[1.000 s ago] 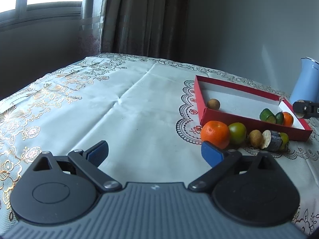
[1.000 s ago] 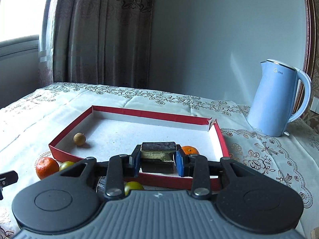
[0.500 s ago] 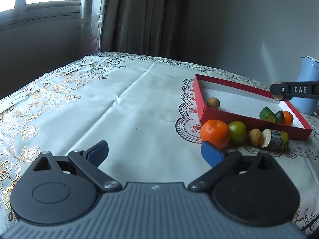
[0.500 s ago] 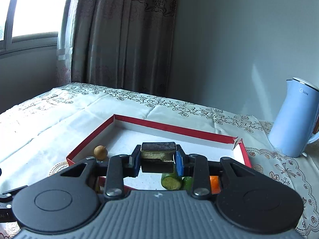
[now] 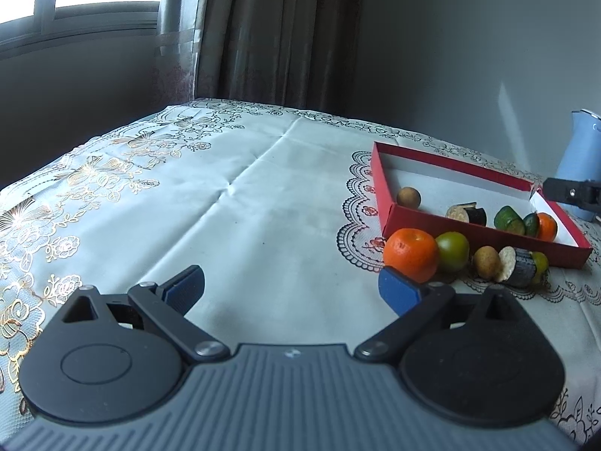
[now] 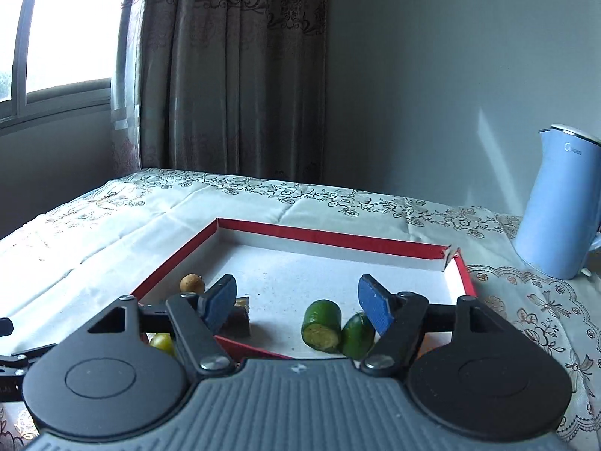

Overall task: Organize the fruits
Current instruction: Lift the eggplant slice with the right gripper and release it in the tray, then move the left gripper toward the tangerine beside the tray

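A red tray (image 5: pixel 484 233) with a white floor holds a brown longan (image 5: pixel 408 197), a dark eggplant piece (image 5: pixel 467 214), green cucumber pieces (image 5: pixel 507 218) and a small orange (image 5: pixel 547 226). Outside its front wall lie a big orange (image 5: pixel 411 254), a green fruit (image 5: pixel 452 251), another longan (image 5: pixel 485 261) and a second eggplant piece (image 5: pixel 517 269). My left gripper (image 5: pixel 291 287) is open and empty, low over the cloth beside the big orange. My right gripper (image 6: pixel 296 302) is open above the tray (image 6: pixel 326 236); the eggplant piece (image 6: pixel 238 322) lies under its left finger, cucumber pieces (image 6: pixel 323 325) between.
A light blue kettle (image 6: pixel 559 210) stands right of the tray; it also shows in the left wrist view (image 5: pixel 580 158). The table has a floral tablecloth (image 5: pixel 188 195). Curtains (image 6: pixel 229 71) and a window are behind. The cloth's left side drops off at the table edge.
My right gripper opened and let go of the eggplant piece, which now lies in the tray. The left gripper has stayed in place.
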